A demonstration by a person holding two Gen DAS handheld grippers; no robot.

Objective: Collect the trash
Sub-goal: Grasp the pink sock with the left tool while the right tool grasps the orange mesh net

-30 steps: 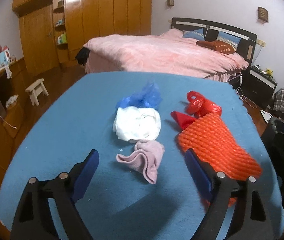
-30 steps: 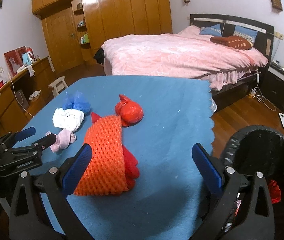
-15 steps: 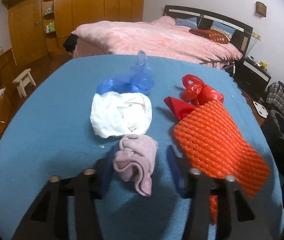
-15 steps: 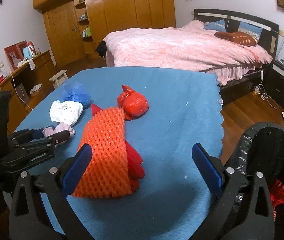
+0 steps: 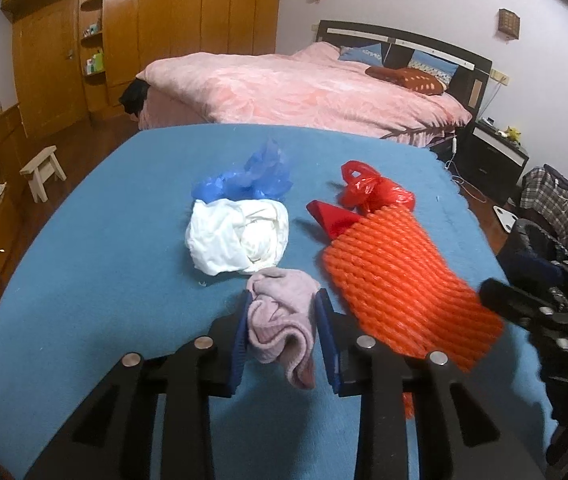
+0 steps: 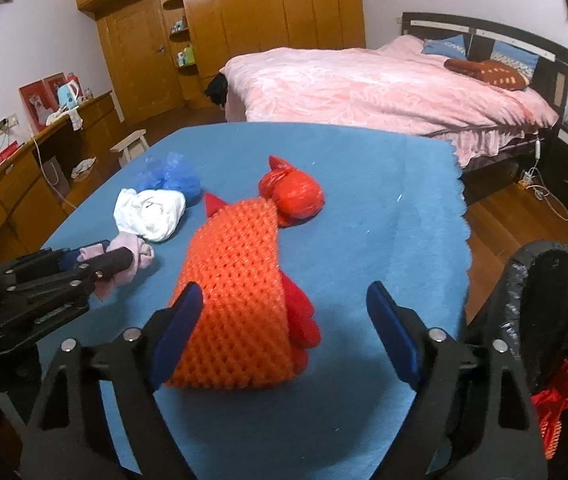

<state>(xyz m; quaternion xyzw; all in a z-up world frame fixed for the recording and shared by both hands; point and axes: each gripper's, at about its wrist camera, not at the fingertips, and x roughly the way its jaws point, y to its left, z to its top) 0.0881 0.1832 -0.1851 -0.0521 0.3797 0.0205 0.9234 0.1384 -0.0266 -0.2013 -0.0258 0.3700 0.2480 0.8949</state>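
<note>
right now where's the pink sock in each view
Left wrist: pink sock low centre, clamped in the left gripper.
Right wrist: pink sock at left, beside the orange foam net.
Shared landmark: white crumpled bag just beyond it.

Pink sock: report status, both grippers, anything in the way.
Left gripper shut on pink sock, sock just above the blue table. Right gripper open, empty, over orange foam net. Path to black bin crosses the net.
</note>
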